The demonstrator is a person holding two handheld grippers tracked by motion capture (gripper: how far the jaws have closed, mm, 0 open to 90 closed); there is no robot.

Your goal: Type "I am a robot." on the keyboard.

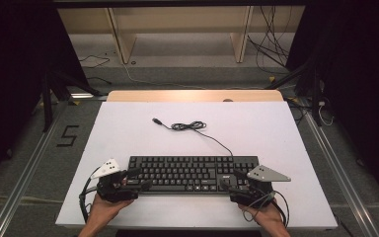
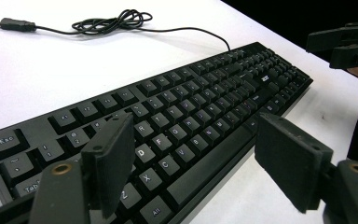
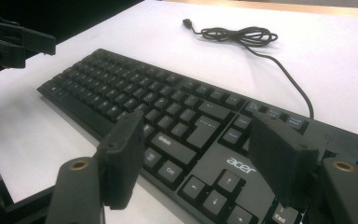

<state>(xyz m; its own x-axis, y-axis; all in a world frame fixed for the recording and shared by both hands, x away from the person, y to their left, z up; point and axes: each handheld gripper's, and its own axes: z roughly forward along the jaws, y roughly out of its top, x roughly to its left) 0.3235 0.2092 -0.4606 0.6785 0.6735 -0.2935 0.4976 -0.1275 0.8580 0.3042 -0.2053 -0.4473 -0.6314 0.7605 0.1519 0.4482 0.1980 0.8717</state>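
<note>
My left hand [image 1: 101,210] comes in from the near edge of the table [image 1: 128,133] and holds my left gripper [image 1: 137,178] low and almost level at the left end of the keyboard [image 1: 193,173], pointing across it. Its jaws stand wide apart with nothing between the pads; in the left gripper view they hang over the Z, X and Alt keys and the near edge of the keyboard. My right hand [image 1: 266,215] mirrors this at the right end, with my right gripper [image 1: 230,181] pointing in over the arrow keys, jaws also wide and gripping nothing. The keyboard lies flat on the white table, close to my side, its long edge running left to right between my two grippers. Its cable [image 1: 192,126] runs from the back edge to a loose tangle farther away, ending in a plug [image 1: 156,120]. In the right gripper view I can read "acer" [image 3: 241,165] above the arrow keys, and Ctrl nearby
</note>
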